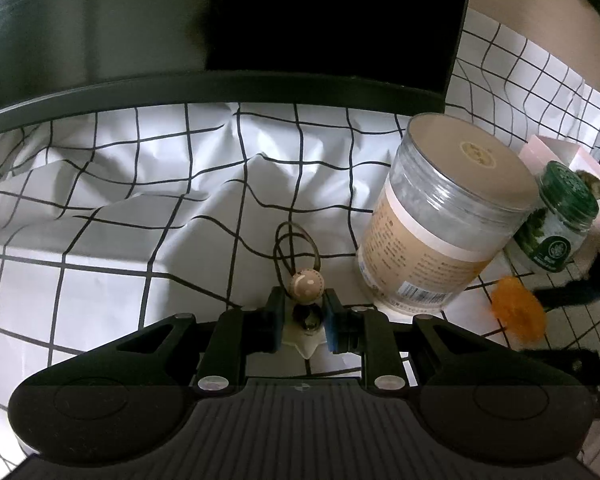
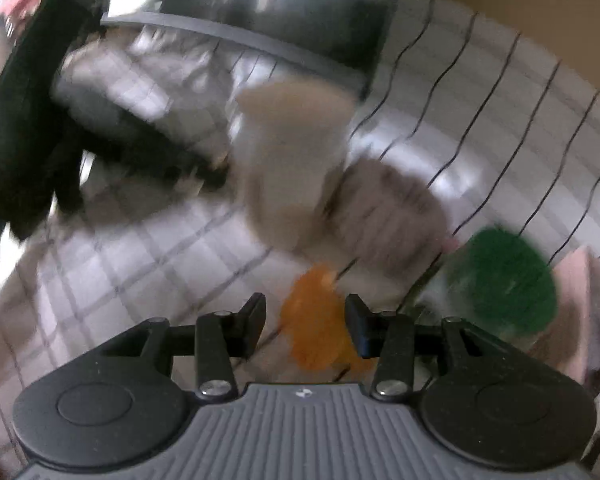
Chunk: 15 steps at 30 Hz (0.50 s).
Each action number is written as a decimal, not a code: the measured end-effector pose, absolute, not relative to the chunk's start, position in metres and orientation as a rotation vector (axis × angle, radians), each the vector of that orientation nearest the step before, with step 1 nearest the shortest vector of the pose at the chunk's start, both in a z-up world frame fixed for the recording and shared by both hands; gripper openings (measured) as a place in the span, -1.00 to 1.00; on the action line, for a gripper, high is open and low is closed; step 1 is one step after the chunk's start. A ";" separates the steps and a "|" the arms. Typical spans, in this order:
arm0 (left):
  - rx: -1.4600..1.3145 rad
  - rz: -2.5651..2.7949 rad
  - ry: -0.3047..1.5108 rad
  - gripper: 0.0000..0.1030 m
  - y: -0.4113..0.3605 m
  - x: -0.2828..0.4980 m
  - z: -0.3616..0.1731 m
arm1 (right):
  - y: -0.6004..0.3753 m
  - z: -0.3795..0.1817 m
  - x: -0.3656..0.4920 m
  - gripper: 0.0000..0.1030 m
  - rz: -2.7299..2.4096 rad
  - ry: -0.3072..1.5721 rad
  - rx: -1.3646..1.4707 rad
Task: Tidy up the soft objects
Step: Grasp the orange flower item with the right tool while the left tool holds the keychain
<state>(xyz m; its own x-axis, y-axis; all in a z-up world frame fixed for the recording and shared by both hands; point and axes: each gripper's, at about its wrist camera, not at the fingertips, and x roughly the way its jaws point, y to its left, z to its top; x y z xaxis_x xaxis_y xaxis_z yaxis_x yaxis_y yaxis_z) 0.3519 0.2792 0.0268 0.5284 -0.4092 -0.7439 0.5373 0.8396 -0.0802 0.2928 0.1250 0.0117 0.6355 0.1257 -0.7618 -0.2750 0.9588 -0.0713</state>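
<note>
In the left wrist view my left gripper (image 1: 305, 316) is shut on a hair tie charm (image 1: 306, 284): a beige ball with a face, a dark bead and a white star piece under it. Its brown elastic loop (image 1: 296, 240) lies ahead on the checked cloth (image 1: 140, 184). An orange soft thing (image 1: 518, 316) rests on the cloth to the right. The right wrist view is blurred. There my right gripper (image 2: 306, 318) stands open around the orange soft thing (image 2: 314, 320), with a gap showing at the left finger (image 2: 254, 316).
A big clear jar (image 1: 440, 216) with a beige label and a small green-lidded jar (image 1: 560, 220) stand right of the charm, a pink box (image 1: 560, 152) behind them. A dark monitor (image 1: 260, 20) rises at the back. The cloth is rumpled at the left.
</note>
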 end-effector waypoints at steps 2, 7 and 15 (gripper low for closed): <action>0.166 -0.568 0.839 -0.55 0.279 0.352 0.026 | 0.128 0.006 0.283 -0.12 0.235 0.868 -0.213; 0.157 -0.563 0.844 -0.54 0.279 0.354 0.026 | 0.114 0.008 0.264 -0.14 0.197 0.890 -0.166; 0.158 -0.563 0.847 -0.54 0.278 0.356 0.026 | 0.108 0.023 0.289 -0.14 0.085 0.810 0.062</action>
<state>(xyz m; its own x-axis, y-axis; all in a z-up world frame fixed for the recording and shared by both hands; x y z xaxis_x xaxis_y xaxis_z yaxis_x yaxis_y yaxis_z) 0.3565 0.2776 0.0259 0.5273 -0.4074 -0.7457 0.5300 0.8436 -0.0861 0.2888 0.1076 0.0226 0.6863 0.0998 -0.7204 -0.0526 0.9948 0.0878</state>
